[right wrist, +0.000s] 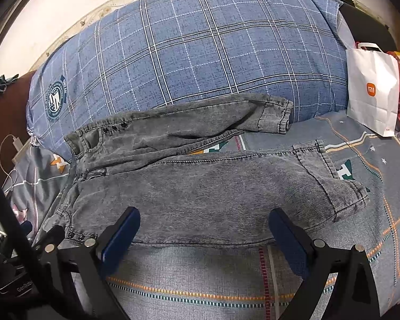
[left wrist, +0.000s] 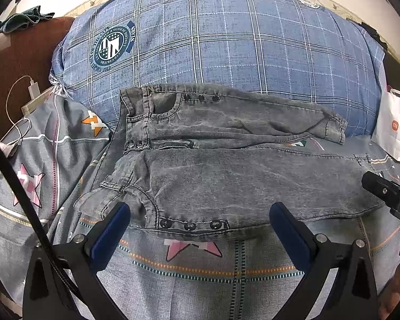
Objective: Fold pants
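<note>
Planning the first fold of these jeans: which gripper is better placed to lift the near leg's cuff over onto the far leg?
Right. The right gripper hovers open over the near leg toward its cuff; the left gripper sits open at the waist-end snaps.

Pants (left wrist: 226, 176): grey washed denim, matt, faintly ribbed (dark glossy metal snaps at the pockets).
Pillow (left wrist: 226, 40): blue checked woven cloth, matt.
Bed sheet (left wrist: 200, 280): grey printed cotton-like cloth, smooth.
Bag (right wrist: 373, 88): white paper, creased.
Fingers (left wrist: 112, 237): black matt plastic, blue pads, shiny metal screws.
</note>
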`<state>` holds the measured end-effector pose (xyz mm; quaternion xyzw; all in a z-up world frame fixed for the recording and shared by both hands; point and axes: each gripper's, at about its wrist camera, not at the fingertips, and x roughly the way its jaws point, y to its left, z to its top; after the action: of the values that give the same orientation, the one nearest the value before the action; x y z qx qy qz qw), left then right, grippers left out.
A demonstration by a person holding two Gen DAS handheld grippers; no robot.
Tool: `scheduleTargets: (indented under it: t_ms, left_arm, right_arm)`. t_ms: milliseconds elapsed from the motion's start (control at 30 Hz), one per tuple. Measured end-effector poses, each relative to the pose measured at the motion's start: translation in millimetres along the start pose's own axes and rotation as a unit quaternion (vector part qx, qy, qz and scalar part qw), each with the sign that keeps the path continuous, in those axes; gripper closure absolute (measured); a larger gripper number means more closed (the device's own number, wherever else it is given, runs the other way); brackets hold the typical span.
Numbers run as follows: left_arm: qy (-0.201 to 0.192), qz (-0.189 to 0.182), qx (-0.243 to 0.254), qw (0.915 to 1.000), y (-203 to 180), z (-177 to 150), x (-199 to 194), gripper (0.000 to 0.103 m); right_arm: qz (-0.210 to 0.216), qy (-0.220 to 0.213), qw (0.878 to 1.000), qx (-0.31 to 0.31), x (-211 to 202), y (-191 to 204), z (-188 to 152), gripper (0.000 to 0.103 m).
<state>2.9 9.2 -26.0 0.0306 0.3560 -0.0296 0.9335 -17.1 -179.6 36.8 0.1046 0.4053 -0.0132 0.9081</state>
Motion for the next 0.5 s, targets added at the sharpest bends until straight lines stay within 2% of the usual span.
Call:
scheduleTargets:
  t_ms: [300, 500]
  left_arm:
    - [0.002, -0.011, -0.004, 0.9999, 1.8, 2.3, 0.0, 0.0]
    - [0.018, -0.025, -0.007, 0.9995, -0.7, 5.9, 9.1, 0.0]
  right_arm:
    - [0.004, 0.0, 1.0, 0.007, -0.6, -3.0, 1.6, 0.004]
    - [0.018, 0.008, 0.999, 0.03, 1.0, -12.0, 5.3, 0.005]
